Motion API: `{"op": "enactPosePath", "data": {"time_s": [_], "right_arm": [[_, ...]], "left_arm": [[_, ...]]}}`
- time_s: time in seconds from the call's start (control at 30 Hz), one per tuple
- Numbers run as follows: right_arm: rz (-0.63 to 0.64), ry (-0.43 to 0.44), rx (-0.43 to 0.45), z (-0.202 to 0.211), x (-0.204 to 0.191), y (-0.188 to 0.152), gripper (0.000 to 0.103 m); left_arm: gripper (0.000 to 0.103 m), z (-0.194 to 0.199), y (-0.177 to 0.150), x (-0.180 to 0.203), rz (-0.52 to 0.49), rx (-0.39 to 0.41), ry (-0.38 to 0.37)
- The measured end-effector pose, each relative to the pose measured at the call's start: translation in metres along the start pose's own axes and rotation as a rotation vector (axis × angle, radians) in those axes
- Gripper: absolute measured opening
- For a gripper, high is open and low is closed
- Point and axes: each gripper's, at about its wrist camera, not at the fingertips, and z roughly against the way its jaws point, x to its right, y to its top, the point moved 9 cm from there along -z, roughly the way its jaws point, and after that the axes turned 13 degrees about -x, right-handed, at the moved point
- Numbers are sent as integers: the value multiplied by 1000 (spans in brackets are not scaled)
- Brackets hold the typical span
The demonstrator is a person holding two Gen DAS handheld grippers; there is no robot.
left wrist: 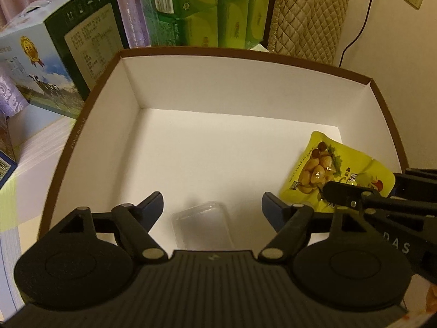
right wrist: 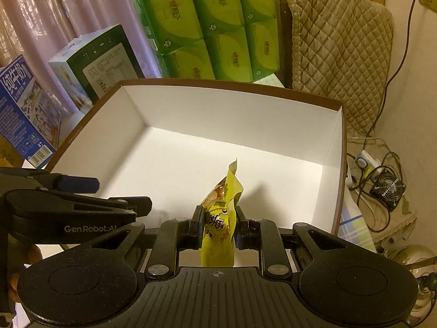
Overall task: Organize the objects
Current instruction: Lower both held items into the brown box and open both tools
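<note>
Snack pouch: a yellow-green foil snack pouch [right wrist: 218, 218] stood on edge between the right fingers, over the near right part of the box [left wrist: 245, 87]; in the left view it [left wrist: 327, 172] looked slanted toward the box's right wall, and whether its far end touched the floor could not be told.
Handling of the pouch: likely light, soft and crinkly, with a slick film and loose contents that could crush; a hold on the flat lower body, as here, seemed safer than on the thin sealed tip.
Clear container: a small transparent plastic container [left wrist: 202, 224] lay on the box floor, just ahead of the left gripper; probably light, thin-walled, slippery and easily dented, best taken across its short sides.
Right gripper [right wrist: 218, 225]: fingers narrow, pinched on the pouch's lower half; tool reached in over the near edge, angled down.
Left gripper [left wrist: 213, 205]: fingers wide apart, holding nothing; tool hovered above the clear container, aimed down into the box.
Spacing: the two tools sat close side by side, each showing at the edge of the other's view.
Surroundings: green tissue packs [right wrist: 207, 24] and a milk carton [right wrist: 24, 114] stood beyond the box.
</note>
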Motion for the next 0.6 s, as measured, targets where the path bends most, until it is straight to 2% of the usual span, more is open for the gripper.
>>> {"op": "enactPosePath", "data": {"time_s": [0.4, 0.5, 0.53, 0.57, 0.6], "right_arm": [[1, 15, 38, 6, -5, 7, 19], [17, 13, 47, 9, -8, 7, 40], [21, 6, 57, 11, -8, 7, 52], [28, -2, 67, 13, -8, 7, 60], [34, -13, 76, 15, -9, 6, 62]], "left_arm": [[83, 17, -1, -16, 41, 37, 38], [86, 22, -3, -19, 55, 46, 43], [88, 23, -3, -19, 59, 49, 46], [88, 25, -4, -20, 62, 52, 48], [89, 27, -5, -21, 66, 56, 51]]}}
